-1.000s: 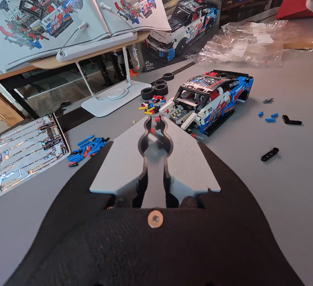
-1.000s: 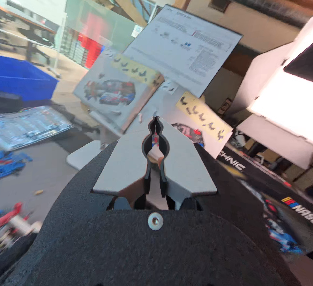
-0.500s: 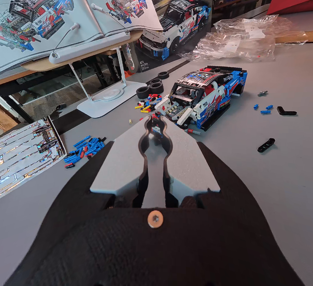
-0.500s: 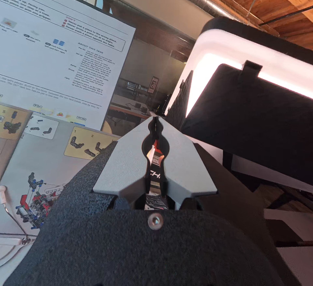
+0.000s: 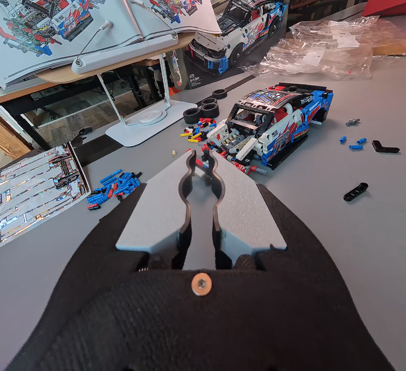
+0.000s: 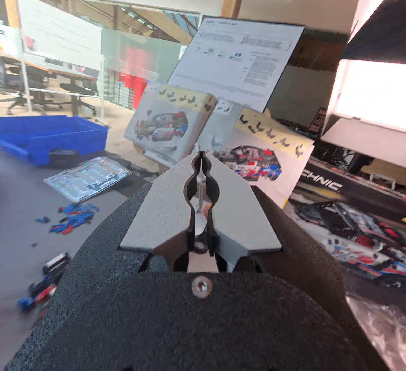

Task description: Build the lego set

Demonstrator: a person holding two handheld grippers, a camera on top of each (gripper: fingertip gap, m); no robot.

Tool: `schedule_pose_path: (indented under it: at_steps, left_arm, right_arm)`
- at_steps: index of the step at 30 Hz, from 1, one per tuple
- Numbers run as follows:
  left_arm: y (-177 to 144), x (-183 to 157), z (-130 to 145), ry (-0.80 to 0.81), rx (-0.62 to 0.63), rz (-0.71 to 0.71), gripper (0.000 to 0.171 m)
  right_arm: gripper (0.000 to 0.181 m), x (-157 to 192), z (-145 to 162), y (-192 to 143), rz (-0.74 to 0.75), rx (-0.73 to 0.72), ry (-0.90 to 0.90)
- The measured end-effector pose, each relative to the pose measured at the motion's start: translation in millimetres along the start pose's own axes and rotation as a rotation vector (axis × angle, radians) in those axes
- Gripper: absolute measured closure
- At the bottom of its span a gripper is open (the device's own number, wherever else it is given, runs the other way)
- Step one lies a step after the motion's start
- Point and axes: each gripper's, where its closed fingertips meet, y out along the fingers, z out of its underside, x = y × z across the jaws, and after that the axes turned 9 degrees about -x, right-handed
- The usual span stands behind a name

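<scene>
While held low over the grey counter (image 5: 307,239), left gripper (image 5: 202,154) released: fingers parted by a narrow gap, nothing between them. Just past the tips, toward 1 o'clock, the part-built lego car (image 5: 279,127), resting on the counter with its nose at the gripper end, open at the front, with a number decal and small sponsor-style stickers on the door. At 12 o'clock, four black tyres (image 5: 202,111) beside a scatter of red, yellow and blue small pieces (image 5: 197,129). At 10 o'clock, a pile of blue pins (image 5: 116,184) and a shiny sticker sheet (image 5: 37,186). At 3 o'clock, well apart from the car, three blue pins (image 5: 354,144), a black angled beam (image 5: 384,148) and a short black beam (image 5: 356,191). At 11 o'clock, an open instruction booklet (image 5: 77,8) on a white stand (image 5: 149,127). Behind the car, the set's box (image 5: 241,19), bearing a coloured logo, white brand lettering and small white print at its lower left corner. Beside it, at 2 o'clock, empty clear bags (image 5: 325,48).

Right wrist view blurred. Right gripper (image 6: 201,154) clenched, tips touching, raised toward the booklet, gripping nothing visible. At 12 o'clock, a printed sheet (image 6: 237,63), text too smeared to read. At 9 o'clock, a blue bin (image 6: 55,134).
</scene>
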Motion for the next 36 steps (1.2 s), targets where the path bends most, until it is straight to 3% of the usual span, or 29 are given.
schedule_pose_path:
  at_steps: [5,10,20,27,36]
  left_arm:
    - [1.9,1.2,4.8,-0.024,0.015,-0.002,0.161]
    - [7.8,-2.8,10.4,-0.09,0.025,0.009,0.161]
    - [7.4,-4.3,7.1,-0.034,0.015,0.037,0.155]
    - [7.7,-19.9,15.8,-0.036,0.068,0.124,0.146]
    - [2.4,-60.1,26.6,0.03,0.134,0.32,0.149]
  right_arm:
    - [0.178,80.8,90.0,-95.3,-0.164,0.246,0.068]
    - [0.172,100.5,135.9,-126.2,-0.227,0.311,0.148]
    - [0.154,108.4,153.2,-131.3,-0.327,0.348,0.27]
    - [0.155,102.9,154.5,-131.3,-0.316,0.343,0.247]
    - [0.163,102.6,150.3,-131.3,-0.326,0.318,0.328]
